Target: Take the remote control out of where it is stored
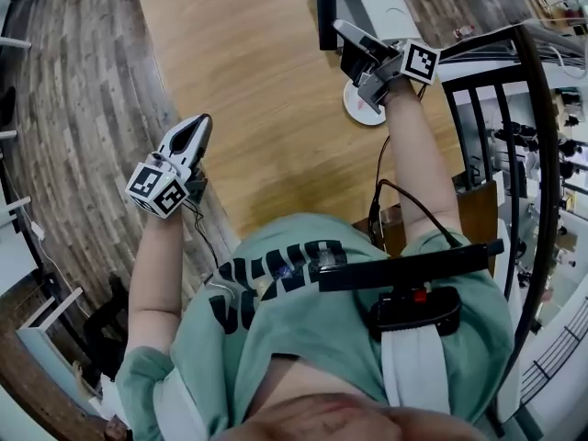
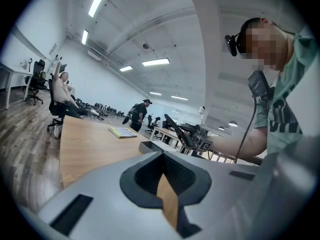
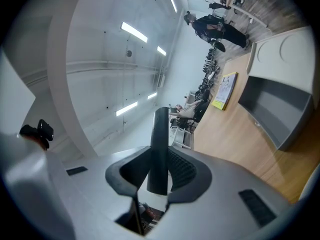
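Fingers (image 3: 184, 170) of the right gripper (image 3: 160, 156) were clenched on the remote control (image 3: 160, 144). Below spread the wooden table (image 1: 248, 81), with the open grey-and-white box (image 1: 381, 7) at its far side. The left gripper (image 1: 191, 134) hung over the table's edge, its fingers (image 2: 190, 176) apparently pressed together on nothing, though that view is tight. The remote, a slim dark bar, stood in the air just above the box, not touching it.
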`<state>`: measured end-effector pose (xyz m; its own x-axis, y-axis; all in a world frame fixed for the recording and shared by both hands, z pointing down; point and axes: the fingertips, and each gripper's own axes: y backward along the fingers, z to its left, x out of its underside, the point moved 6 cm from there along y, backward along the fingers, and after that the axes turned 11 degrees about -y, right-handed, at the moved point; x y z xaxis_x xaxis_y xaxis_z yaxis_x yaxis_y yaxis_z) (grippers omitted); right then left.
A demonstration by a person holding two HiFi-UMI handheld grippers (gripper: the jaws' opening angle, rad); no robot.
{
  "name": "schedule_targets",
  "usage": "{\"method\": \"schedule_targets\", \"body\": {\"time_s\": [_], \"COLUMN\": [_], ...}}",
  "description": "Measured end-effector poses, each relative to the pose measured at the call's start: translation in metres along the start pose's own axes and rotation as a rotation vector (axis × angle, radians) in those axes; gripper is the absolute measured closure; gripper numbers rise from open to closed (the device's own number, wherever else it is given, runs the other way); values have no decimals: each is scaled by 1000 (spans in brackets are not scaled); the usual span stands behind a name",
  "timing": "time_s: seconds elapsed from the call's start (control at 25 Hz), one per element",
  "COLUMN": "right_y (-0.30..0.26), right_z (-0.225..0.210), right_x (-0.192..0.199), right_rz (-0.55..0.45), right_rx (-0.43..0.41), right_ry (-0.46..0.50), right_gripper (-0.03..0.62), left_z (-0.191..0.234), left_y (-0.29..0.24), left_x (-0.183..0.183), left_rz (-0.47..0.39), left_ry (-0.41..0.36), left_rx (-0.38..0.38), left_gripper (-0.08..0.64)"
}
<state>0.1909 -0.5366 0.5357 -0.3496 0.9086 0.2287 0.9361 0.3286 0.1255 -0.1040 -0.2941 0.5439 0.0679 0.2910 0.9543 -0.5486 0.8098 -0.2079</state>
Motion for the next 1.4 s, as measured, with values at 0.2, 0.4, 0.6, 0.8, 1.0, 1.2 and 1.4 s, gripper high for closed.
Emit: {"method": "schedule_targets", "body": {"time_s": [0.2, 0.4, 0.6, 0.8, 1.0, 1.2, 1.4], "right_y": [-19, -31, -40, -32, -35, -35, -45], "right_z": [33, 57, 85, 95, 92, 56, 6], "right_x": [29, 72, 111, 157, 178, 182, 166], "right_rz": [26, 20, 12, -16, -3, 34, 75], "right_rx": [-11, -14, -4, 47, 93, 154, 190], "right_ry": [21, 29, 63, 68, 61, 11, -37], "right_gripper": [485, 486, 486, 488, 488, 489, 492], "left_z": [-4, 1, 8, 8, 9, 3, 4], "left_y": [60, 121, 159, 183, 201, 203, 182], "left_x": [-2, 5, -1, -6, -18, -7, 19], "left_rz": [-37, -63, -97, -97, -75, -65, -18], "left_ry": [0, -13, -24, -31, -72, -51, 4], "left_rx": [-57, -82, -61, 5, 28, 0, -52], "left_gripper": [565, 565, 565, 565, 565, 565, 565]}}
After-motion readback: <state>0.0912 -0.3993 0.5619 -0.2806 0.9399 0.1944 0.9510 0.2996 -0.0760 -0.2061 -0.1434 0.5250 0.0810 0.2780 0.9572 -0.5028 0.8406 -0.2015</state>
